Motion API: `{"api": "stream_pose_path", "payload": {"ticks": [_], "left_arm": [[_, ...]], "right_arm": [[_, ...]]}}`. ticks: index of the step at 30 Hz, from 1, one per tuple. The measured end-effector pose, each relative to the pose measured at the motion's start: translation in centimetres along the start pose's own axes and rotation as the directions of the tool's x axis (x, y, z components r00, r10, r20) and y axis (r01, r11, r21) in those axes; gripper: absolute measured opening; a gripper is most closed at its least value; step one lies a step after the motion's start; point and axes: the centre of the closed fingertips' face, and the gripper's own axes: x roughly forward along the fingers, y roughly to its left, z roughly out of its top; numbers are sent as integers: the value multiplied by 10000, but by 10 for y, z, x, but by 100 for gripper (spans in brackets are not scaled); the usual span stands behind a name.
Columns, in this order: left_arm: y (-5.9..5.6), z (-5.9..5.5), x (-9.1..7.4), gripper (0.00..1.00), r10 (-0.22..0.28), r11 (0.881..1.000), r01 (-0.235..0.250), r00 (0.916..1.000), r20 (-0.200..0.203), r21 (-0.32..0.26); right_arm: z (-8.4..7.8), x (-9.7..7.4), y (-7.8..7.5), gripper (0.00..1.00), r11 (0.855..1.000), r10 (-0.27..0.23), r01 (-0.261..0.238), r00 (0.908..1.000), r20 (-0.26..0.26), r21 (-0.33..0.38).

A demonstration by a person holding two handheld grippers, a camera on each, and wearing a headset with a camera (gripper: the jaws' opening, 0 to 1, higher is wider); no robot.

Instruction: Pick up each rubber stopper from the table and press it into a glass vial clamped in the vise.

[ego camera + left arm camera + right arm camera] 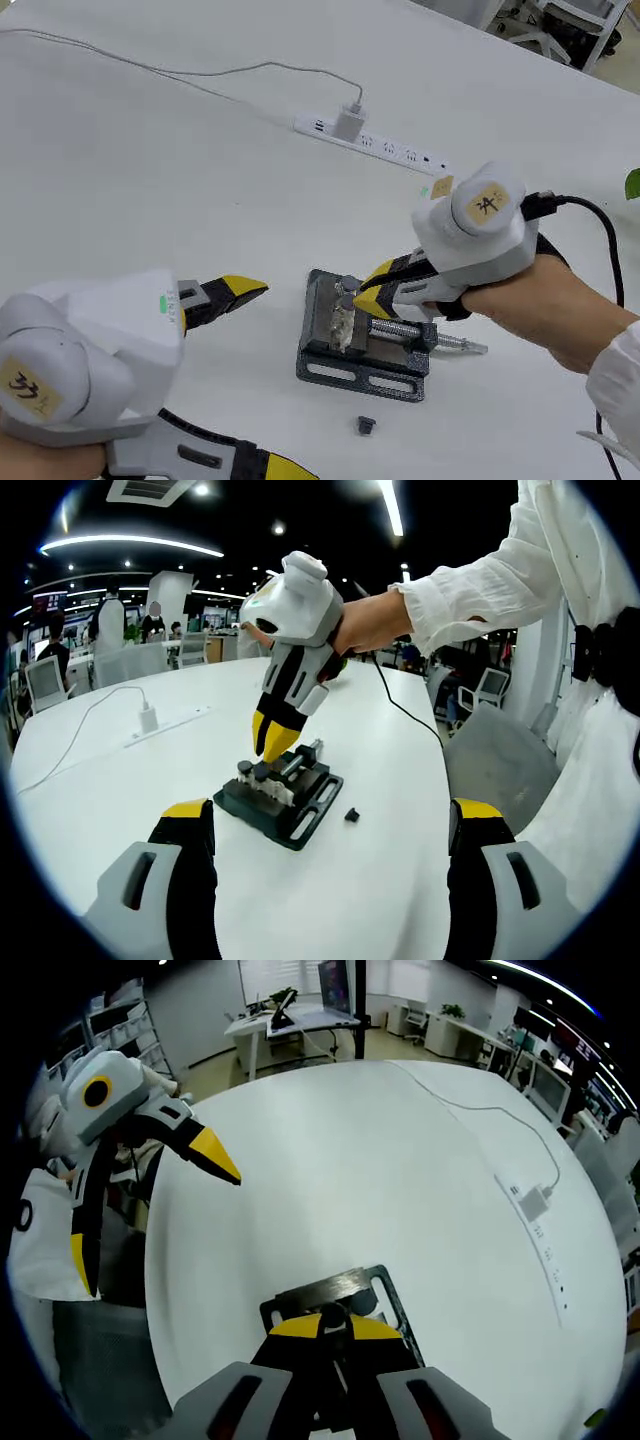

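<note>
Handwritten "33" on a round yellow sticker point(30, 388) atop the left claw point(272, 378) body, and on the right claw point(368, 298) a similar sticker point(487, 205), scrawl unclear.

white table point(150, 150), vise point(345, 372), pwr strip point(385, 147), prob. stopper point(366, 426)

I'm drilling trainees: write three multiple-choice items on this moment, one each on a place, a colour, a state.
1. Where does the loose stopper lie? A on the table beside the vise; B on a chair; C in a box.
2. What colour are the fingertips? A red; B yellow; C green.
3. How is the left gripper? A shut on a cable; B shut on a vial; C open, holding nothing.
Answers: A, it sits on bare tabletop by the vise base; B, the tips show yellow; C, its fingers stand wide apart.
</note>
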Motion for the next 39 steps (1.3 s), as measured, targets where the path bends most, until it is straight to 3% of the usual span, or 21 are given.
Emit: {"api": "stream_pose_path", "payload": {"ticks": [14,39], "left_arm": [[0,1,-1,97,-15,10000,15,10000,6,-2],[0,1,-2,95,3,9999,-1,10000,99,-114]], "right_arm": [[0,9,7,2,9987,200,-210,9996,-221,-464],[-3,15,1,0,9960,-3,-42,9987,-501,-897]]}}
